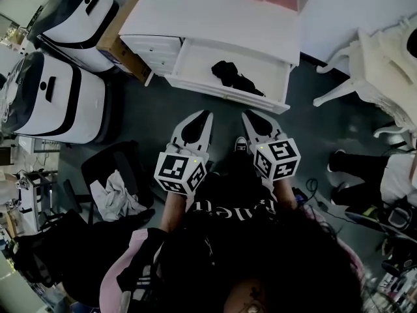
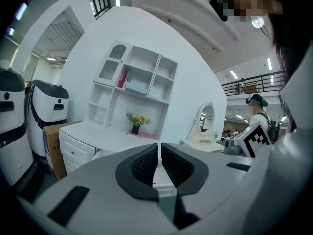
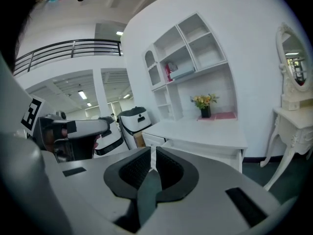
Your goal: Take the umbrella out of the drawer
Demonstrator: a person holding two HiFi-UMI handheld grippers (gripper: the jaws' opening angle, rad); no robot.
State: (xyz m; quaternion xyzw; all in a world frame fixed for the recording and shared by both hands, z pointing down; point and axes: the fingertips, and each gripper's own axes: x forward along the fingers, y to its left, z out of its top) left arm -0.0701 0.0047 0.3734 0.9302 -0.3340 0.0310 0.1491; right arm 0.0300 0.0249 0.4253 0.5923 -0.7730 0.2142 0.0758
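The desk's [image 1: 208,21] drawer [image 1: 195,60] stands pulled open. It holds one thing, the umbrella [image 1: 233,77], which lies around the drawer's middle with one end reaching toward the front edge. The umbrella is black, folded short, with loose, rumpled cloth. The left gripper [image 1: 201,117] and right gripper [image 1: 253,117] hang just short of the drawer's front edge, each with its jaws closed together on nothing.
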